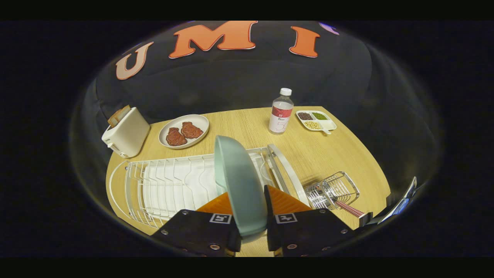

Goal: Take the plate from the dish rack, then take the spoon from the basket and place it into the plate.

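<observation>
Now the tongs (252,227) are clamped on the lower rim of the pale green round plate (239,185), holding it on edge above the white wire dish rack (170,189) on the wooden counter (328,154). Right of the rack stands the wire basket (334,189), a red-handled spoon (349,209) jutting out. Beyond the rack sit a white toaster (125,133), a plate of meat (184,131) and a clear bottle (281,112).

Tool (252,216) pointing forward and downward, both fingers pressed on the plate (239,185) (held edge-on)
</observation>
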Available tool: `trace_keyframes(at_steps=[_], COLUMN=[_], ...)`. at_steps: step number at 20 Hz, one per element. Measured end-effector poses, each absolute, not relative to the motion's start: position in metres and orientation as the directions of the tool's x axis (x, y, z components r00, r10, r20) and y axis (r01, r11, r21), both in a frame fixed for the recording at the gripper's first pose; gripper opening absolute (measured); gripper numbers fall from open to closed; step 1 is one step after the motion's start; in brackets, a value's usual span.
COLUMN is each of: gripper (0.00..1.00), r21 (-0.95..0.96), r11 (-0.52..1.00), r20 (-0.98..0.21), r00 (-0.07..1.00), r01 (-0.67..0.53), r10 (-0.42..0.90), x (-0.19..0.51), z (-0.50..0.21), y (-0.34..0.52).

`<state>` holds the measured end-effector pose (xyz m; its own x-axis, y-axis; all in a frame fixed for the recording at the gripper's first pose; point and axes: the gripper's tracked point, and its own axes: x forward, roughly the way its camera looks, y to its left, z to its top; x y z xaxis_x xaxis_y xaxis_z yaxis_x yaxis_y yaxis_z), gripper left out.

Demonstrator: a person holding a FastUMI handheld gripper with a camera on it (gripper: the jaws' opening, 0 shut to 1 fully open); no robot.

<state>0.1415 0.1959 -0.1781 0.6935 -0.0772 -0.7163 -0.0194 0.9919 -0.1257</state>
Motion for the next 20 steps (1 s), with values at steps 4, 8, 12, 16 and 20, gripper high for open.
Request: trace_keyframes(at_steps=[4, 8, 12, 16, 20], gripper=[0.27, 0.26, 0.27, 0.26, 0.27], r21=[-0.172, -0.199, -0.178, -0.089, -0.002], r11=[0.985, 0.98, 0.984, 0.996, 1.0], r20=[-0.686, -0.671, -0.658, -0.632, -0.619], r00=[0.719, 0.731, 0.741, 0.771, 0.786], r01=[-0.014, -0.015, 0.021, 0.024, 0.003], r10=[-0.109, -0.125, -0.135, -0.074, -0.003], x=[0.149, 0.148, 0.15, 0.144, 0.113], z=[-0.166, -0.159, -0.149, -0.119, -0.098], y=[0.196, 0.194, 0.184, 0.181, 0.166])
